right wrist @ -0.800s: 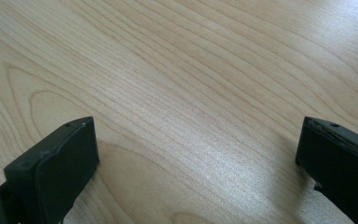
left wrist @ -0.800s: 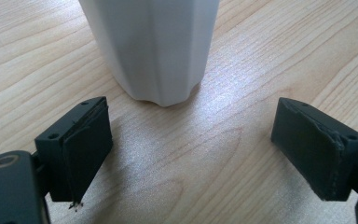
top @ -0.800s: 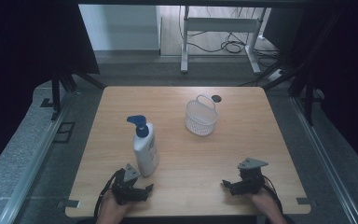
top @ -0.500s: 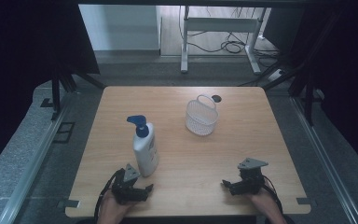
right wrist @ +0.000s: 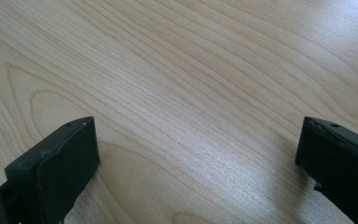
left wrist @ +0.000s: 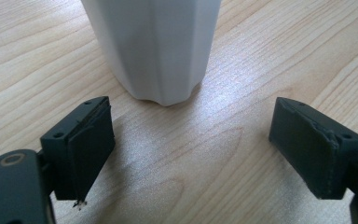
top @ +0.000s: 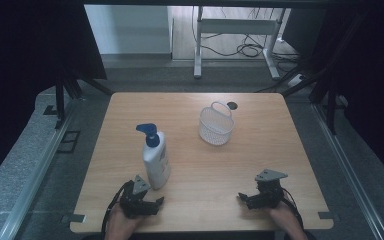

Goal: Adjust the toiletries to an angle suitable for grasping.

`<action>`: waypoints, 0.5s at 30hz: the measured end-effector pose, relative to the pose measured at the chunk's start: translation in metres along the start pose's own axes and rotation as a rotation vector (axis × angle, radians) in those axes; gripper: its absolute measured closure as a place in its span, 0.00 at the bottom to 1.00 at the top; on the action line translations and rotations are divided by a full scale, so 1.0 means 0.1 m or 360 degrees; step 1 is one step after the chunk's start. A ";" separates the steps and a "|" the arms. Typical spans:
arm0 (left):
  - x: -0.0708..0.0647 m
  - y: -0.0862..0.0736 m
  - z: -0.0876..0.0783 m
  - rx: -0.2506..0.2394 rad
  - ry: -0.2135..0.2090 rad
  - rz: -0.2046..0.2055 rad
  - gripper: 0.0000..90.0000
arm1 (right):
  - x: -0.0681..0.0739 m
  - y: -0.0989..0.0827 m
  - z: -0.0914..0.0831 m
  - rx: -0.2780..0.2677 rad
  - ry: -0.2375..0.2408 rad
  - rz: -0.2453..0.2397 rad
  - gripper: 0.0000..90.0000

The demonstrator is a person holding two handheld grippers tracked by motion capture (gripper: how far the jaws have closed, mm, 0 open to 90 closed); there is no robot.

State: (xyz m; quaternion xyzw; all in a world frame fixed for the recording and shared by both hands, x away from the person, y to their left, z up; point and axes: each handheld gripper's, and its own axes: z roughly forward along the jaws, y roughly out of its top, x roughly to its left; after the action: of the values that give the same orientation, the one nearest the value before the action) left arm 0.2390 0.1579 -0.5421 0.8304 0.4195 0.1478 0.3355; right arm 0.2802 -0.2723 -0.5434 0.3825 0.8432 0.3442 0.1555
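Wooden table [top: 205,165] unchanged, pump bottle [top: 156,161], grippers unmoved

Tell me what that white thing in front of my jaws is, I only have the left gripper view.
Observer: It is a white pump bottle with a blue pump head, standing upright on the wooden table.
Operator: Is anything else on the table?
Observer: Yes, a small white mesh basket with a handle stands farther back, right of the bottle.
Operator: Where is my other hand?
Observer: The right hand-held gripper rests near the table's front edge, jaws open with bare wood between them.
Operator: Is my left one touching the bottle?
Observer: No, the left hand-held gripper is open, just short of the bottle's base.
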 end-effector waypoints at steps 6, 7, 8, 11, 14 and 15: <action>0.02 0.01 -0.05 0.0018 0.0003 -0.0016 0.31 | 0.00 0.00 0.00 0.0000 0.0001 0.0000 0.00; 0.02 0.01 -0.05 0.0024 -0.0009 -0.0016 0.31 | 0.00 0.00 0.00 0.0000 0.0001 0.0000 0.00; 0.02 0.01 -0.05 0.0024 -0.0009 -0.0016 0.31 | 0.00 0.00 0.00 0.0000 0.0001 0.0000 0.00; 0.02 0.02 -0.07 0.0037 -0.0019 0.0000 0.36 | 0.00 0.00 0.00 0.0000 0.0001 0.0000 0.00; 0.03 0.03 -0.10 0.0042 -0.0002 0.0004 0.43 | 0.00 0.00 0.00 0.0001 0.0001 0.0000 0.00; 0.03 0.03 -0.10 0.0042 -0.0002 0.0004 0.46 | 0.00 0.00 0.00 0.0001 0.0001 0.0000 0.00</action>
State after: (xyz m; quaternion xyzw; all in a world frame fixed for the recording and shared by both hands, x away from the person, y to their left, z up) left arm 0.2374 0.1637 -0.5328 0.8355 0.4200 0.1421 0.3245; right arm 0.2802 -0.2723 -0.5434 0.3823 0.8434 0.3442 0.1552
